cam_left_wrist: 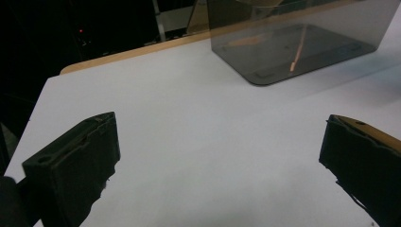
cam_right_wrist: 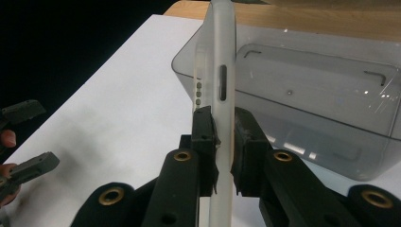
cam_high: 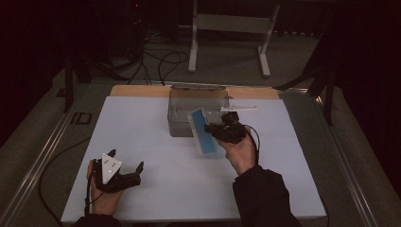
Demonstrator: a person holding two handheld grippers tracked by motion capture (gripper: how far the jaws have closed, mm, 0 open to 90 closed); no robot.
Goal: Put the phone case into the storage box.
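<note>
My right gripper [cam_high: 215, 128] is shut on a flat slab like a cased phone [cam_high: 203, 133], blue-faced with a pale rim, held tilted on edge just in front of a clear grey bin [cam_high: 178, 120]. In the right gripper view the slab's translucent white edge [cam_right_wrist: 218, 71], with a button slot and small holes, rises between the jaws of the right gripper [cam_right_wrist: 222, 137], with the bin [cam_right_wrist: 321, 94] behind it. My left gripper [cam_high: 126, 161] rests open at the table's near left, holding nothing. In its own view the left gripper [cam_left_wrist: 220, 156] has wide-apart jaws over bare white surface.
A white sheet [cam_high: 142, 132] covers the table, with a wooden strip [cam_high: 137, 91] along the far edge. A thin white piece [cam_high: 239, 108] lies across the bin's right rim. A metal stand [cam_high: 229, 28] and cables are on the floor beyond.
</note>
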